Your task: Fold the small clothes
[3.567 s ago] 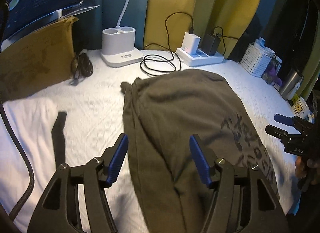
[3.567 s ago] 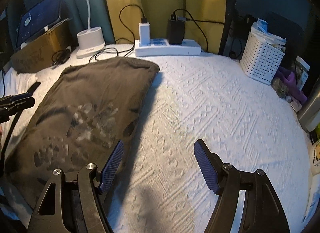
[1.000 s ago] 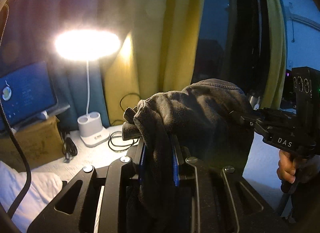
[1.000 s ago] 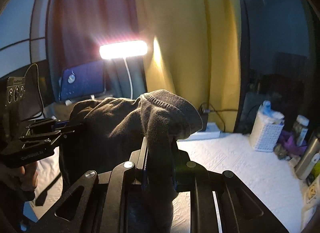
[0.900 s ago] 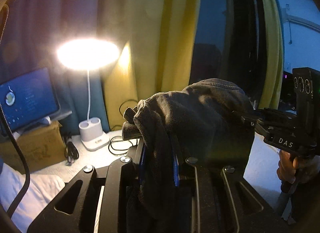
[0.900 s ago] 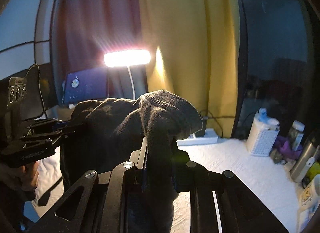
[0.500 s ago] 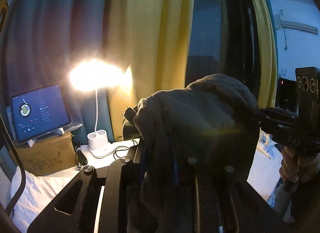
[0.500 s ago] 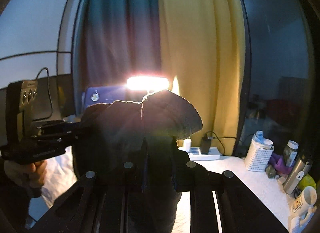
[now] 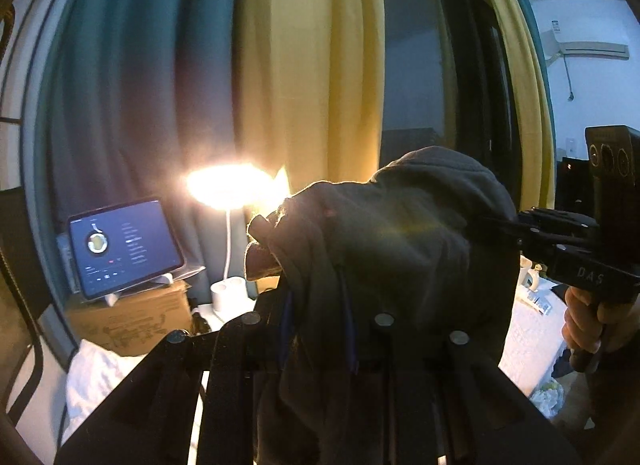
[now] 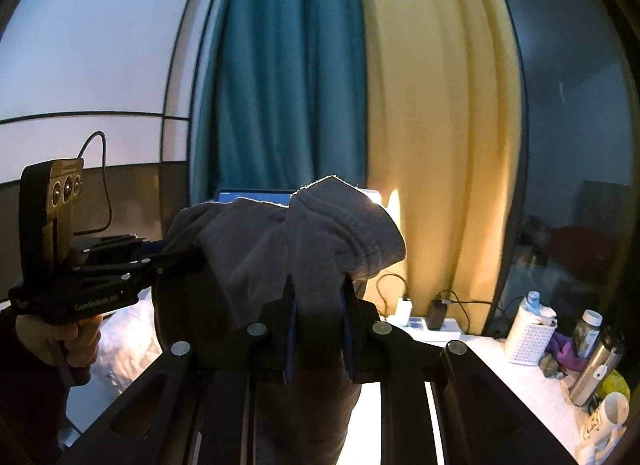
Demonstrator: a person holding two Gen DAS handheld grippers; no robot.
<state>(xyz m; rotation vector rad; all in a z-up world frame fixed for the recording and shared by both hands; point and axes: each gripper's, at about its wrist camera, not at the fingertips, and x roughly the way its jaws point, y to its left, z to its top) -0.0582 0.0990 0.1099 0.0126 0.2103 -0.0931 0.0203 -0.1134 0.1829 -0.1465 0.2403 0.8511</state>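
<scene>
A dark olive-grey garment (image 9: 400, 249) hangs in the air between both grippers, well above the white bed. My left gripper (image 9: 318, 317) is shut on one bunched corner of it, cloth spilling over the blue pads. My right gripper (image 10: 318, 329) is shut on the other corner, where a ribbed hem (image 10: 360, 229) folds over the fingers. In the left wrist view the right gripper (image 9: 516, 225) shows at the right, held by a hand (image 9: 584, 317). The right wrist view shows the left gripper (image 10: 172, 255) at the left. The garment's lower part is hidden.
A lit desk lamp (image 9: 236, 189), a tablet (image 9: 124, 245) on a cardboard box (image 9: 132, 321) and a power strip (image 10: 436, 325) line the back of the bed. A white basket (image 10: 528, 337), a bottle, a flask and a mug stand at the right. Teal and yellow curtains hang behind.
Both grippers rose with the garment held between them, and the views tilted up: the bed and lamp sank lower in frame. The grips on the cloth are unchanged.
</scene>
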